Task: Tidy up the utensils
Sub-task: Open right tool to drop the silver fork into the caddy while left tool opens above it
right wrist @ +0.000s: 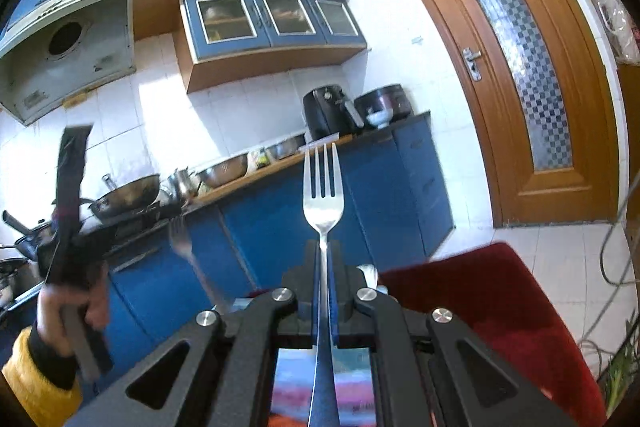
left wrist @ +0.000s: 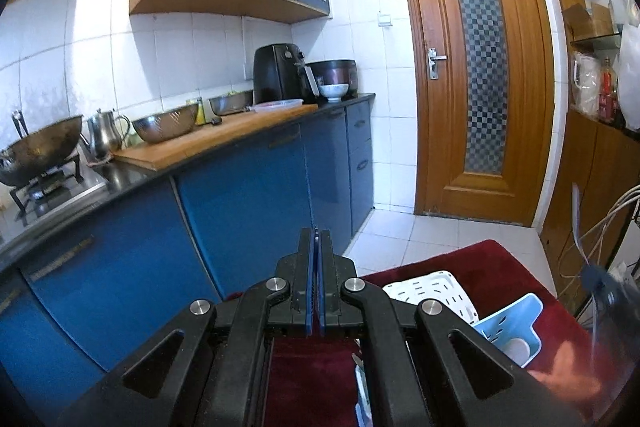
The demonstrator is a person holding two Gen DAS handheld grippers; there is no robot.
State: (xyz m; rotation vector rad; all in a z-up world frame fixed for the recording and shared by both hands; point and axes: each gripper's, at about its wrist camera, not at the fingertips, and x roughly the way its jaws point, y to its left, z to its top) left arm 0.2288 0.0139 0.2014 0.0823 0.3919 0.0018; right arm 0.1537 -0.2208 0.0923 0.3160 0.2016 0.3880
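Observation:
My right gripper [right wrist: 323,247] is shut on a steel fork [right wrist: 323,195], tines pointing up and forward, held high above the red-covered table [right wrist: 500,307]. My left gripper [left wrist: 317,235] is shut with nothing between its blue pads, raised over the same red cloth [left wrist: 480,263]. In the right wrist view the left gripper [right wrist: 72,195] shows at the far left, held in a hand. A second fork [right wrist: 188,255] shows blurred beside it; I cannot tell what holds it. A white slotted basket [left wrist: 436,291] and a light blue basket [left wrist: 512,323] sit on the cloth below my left gripper.
A kitchen counter [left wrist: 208,139] with blue cabinets runs along the left, carrying a wok [left wrist: 36,151], steel bowls, a kettle and a black air fryer [left wrist: 280,73]. A wooden door [left wrist: 480,67] is ahead. Cables hang at the right edge.

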